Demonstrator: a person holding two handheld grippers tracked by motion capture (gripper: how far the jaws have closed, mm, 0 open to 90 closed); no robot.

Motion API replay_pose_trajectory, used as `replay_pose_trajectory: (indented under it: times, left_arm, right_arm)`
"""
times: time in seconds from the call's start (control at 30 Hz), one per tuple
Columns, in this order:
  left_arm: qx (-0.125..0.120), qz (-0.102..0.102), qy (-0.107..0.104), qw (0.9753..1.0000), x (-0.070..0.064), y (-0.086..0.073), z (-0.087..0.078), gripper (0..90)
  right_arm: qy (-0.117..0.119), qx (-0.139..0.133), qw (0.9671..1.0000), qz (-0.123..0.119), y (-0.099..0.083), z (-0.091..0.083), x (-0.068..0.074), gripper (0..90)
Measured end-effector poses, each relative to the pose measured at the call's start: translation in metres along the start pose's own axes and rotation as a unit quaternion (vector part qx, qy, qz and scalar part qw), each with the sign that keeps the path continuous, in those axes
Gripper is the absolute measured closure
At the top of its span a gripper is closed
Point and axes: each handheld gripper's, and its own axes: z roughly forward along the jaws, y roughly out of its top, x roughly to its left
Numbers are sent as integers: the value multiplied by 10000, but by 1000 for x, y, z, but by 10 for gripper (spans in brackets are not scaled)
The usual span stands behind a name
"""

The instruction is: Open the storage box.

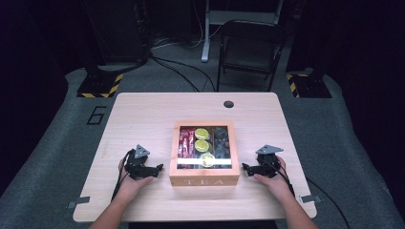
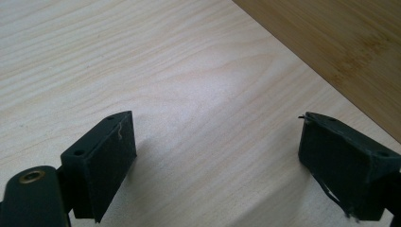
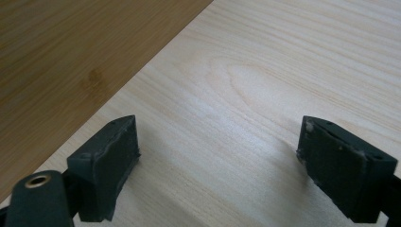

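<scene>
Both grippers are being held low over the table [image 1: 143, 114], one on each side of the tea box [image 1: 204, 180]: the left gripper [image 1: 155, 168] just beside its left wall, the right gripper [image 1: 246, 168] just beside its right wall. Jaws are being kept wide apart on each, with nothing between them but bare wood. The box is sitting near the table's front middle, its windowed lid [image 1: 204, 125] closed over sachets [image 1: 185, 143]. Nothing is being touched yet; judging from this, the work is only being started, and the box has yet to be gripped or opened.
</scene>
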Motion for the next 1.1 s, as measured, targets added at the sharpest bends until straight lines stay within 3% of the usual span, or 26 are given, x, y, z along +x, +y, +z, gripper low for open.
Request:
replay_pose_trajectory:
  times: [0.4, 0.77, 0.9, 0.97, 1.1]
  left_arm:
    - [-36, -35, 52, 10000, 0, 0, 0, 130]
    - [10, -72, 86, 9999, -2, 2, -3, 256]
    - [188, -126, -54, 9997, -4, 7, -6, 296]
    - [103, -184, -94, 9997, -8, 11, -9, 318]
    - [127, -46, -237, 9996, -13, 20, -16, 333]
  right_arm:
    - [-15, 9, 10000, 25, 0, -1, 0, 145]
    - [-89, 70, 9998, 144, 1, -4, -2, 260]
    - [-63, 138, 9998, 145, 2, -8, -2, 359]
    - [-54, 185, 9997, 118, 3, -12, -2, 382]
    - [-61, 70, 10000, 35, 4, -19, 1, 397]
